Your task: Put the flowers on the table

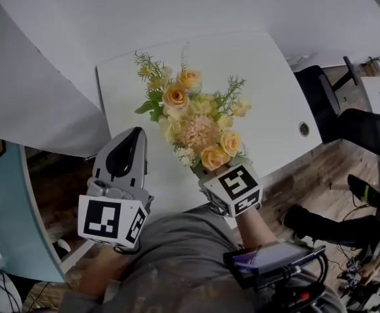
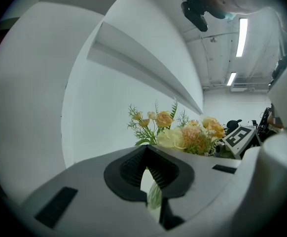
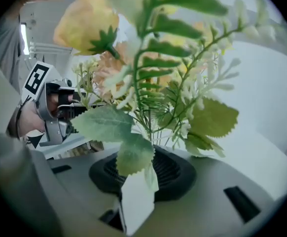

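A bouquet of peach, cream and yellow flowers with green sprigs lies on the white table, heads away from me. Its stem end is at my right gripper. In the right gripper view the bouquet's leaves and stems fill the frame just over the right gripper. Its jaws stand apart, white shows through the gap, and nothing is pressed between the pads. My left gripper hovers left of the bouquet with its jaws drawn to a point and nothing in them. The left gripper looks past its tips at the bouquet.
Black office chairs stand right of the table over a wood floor, and a person's dark leg and shoe lie nearer me. A curved white partition rises on the left, with a blue panel below it.
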Tool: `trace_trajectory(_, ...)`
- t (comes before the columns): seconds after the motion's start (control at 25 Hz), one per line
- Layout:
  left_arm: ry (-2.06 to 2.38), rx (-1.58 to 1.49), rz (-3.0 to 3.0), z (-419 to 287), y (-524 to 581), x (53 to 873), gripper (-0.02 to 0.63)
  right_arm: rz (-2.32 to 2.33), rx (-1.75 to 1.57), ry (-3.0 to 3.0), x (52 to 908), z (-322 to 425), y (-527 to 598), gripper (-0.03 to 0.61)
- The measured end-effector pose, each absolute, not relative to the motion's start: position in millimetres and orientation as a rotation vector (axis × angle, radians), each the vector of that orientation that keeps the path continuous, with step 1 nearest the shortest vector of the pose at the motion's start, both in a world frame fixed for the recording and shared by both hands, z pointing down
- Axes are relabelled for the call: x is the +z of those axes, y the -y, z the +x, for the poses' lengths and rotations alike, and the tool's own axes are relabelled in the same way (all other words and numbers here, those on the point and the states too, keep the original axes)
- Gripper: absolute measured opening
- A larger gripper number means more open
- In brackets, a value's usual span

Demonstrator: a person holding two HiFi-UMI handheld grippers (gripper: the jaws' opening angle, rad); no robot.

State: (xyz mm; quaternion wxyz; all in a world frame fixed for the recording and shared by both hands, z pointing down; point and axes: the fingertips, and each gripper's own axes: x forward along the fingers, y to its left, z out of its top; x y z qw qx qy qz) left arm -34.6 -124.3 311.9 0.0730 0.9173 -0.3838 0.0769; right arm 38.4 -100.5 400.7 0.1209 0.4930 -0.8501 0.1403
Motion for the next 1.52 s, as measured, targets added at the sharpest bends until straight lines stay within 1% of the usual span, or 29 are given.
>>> trace_trajectory(0.24, 1.122, 0.24, 2.761, -24, 141, 312, 0.008, 1.424, 0.466, 2.45, 408, 49, 107, 0.126)
trace_trajectory(0.48, 1.121, 0.227, 2.761, -38, 117, 313, 0.008, 1.366, 0.487, 2.438, 413, 33, 79, 0.125)
trace_trajectory(0.8, 1.085, 0.224, 2.783, -33, 112, 310, 0.008, 1.403, 0.493, 2.424, 411, 34, 78, 0.121)
trace_trajectory(1.0, 1.058, 0.234, 2.761, -36, 105, 315, 0.008, 1.444, 0.552, 2.392, 415, 39, 65, 0.12)
trace_trajectory(1.12, 1.045, 0.251, 2.733, -40, 101, 326, 0.008, 1.506, 0.564, 2.358, 417, 45, 56, 0.099)
trace_trajectory(1.2, 1.037, 0.26, 2.724, -41, 96, 333, 0.008, 1.551, 0.563, 2.339, 416, 49, 51, 0.072)
trace_trajectory(1.28, 1.033, 0.266, 2.726, -41, 91, 336, 0.008, 1.588, 0.558, 2.337, 412, 51, 46, 0.03)
trace_trajectory(1.4, 1.028, 0.271, 2.743, -35, 82, 337, 0.008, 1.619, 0.546, 2.349, 403, 53, 38, 0.01)
trace_trajectory(1.52, 1.028, 0.282, 2.783, -23, 70, 332, 0.008, 1.652, 0.513, 2.374, 391, 59, 29, 0.008)
